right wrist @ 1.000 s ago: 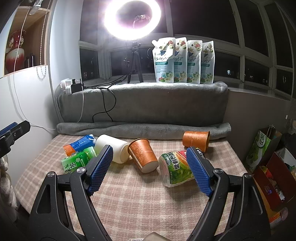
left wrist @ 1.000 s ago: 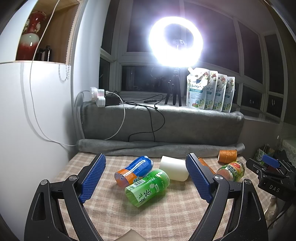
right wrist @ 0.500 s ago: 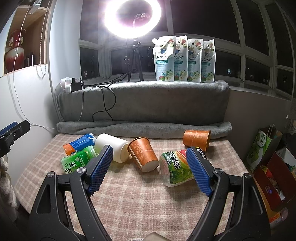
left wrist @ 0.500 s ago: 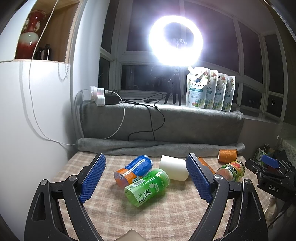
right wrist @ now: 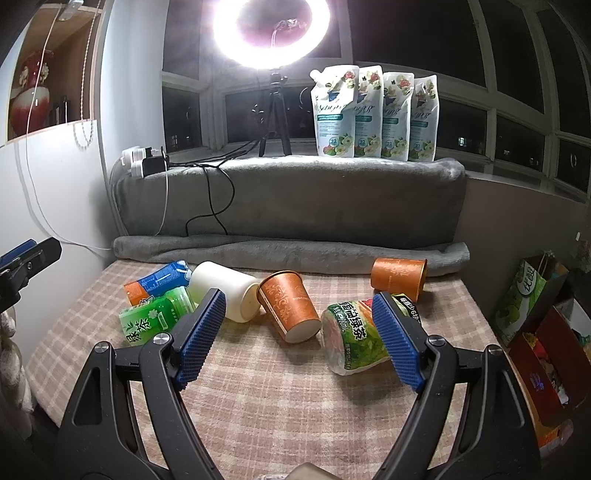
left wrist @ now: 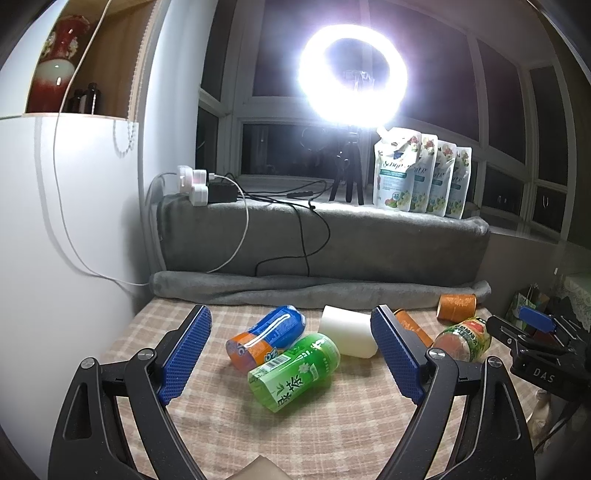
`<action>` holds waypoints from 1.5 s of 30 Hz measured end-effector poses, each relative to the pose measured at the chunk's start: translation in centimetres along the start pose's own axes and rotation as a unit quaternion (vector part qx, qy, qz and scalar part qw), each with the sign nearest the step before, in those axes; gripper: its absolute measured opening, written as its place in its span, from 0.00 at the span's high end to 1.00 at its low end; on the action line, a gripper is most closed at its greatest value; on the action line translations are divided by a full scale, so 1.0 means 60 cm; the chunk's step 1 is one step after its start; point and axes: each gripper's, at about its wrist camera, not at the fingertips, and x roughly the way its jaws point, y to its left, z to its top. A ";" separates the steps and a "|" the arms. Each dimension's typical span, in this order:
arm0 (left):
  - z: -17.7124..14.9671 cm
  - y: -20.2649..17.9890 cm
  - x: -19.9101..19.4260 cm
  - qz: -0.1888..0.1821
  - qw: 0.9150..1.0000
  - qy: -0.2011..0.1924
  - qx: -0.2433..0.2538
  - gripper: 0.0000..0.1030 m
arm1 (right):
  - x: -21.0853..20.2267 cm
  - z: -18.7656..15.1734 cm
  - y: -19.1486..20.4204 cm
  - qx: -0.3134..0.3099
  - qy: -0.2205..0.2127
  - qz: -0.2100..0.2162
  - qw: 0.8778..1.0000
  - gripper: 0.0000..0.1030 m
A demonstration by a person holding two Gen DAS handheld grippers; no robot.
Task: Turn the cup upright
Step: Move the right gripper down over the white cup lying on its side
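While both claws, left (left wrist: 290, 352) & right (right wrist: 298, 334), gape wide holding nothing, 2 orange paper cups lie sideways on the table (right wrist: 258, 398): one (right wrist: 290, 310) center, one (right wrist: 399, 277) at back; 4 pouches (right wrist: 373, 114) on sill.

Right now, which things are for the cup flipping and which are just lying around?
For the job: white cup, two orange cups, green tea cup, all on their sides; both open grippers.

Just lying about: ring light, pouches, grey blanket.
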 end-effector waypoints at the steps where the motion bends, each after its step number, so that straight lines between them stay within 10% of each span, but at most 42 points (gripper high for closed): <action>1: -0.001 0.000 0.002 0.000 1.000 0.001 -0.001 0.14 | 0.001 -0.003 0.002 -0.002 0.001 0.001 1.000 0.19; 20: -0.030 0.048 0.030 0.015 0.998 0.055 -0.001 0.14 | 0.131 0.042 0.051 -0.143 0.101 0.082 0.981 0.19; 45: -0.082 0.115 0.042 0.041 0.989 0.133 -0.044 0.14 | 0.375 0.039 0.197 -0.432 0.282 0.171 0.840 0.19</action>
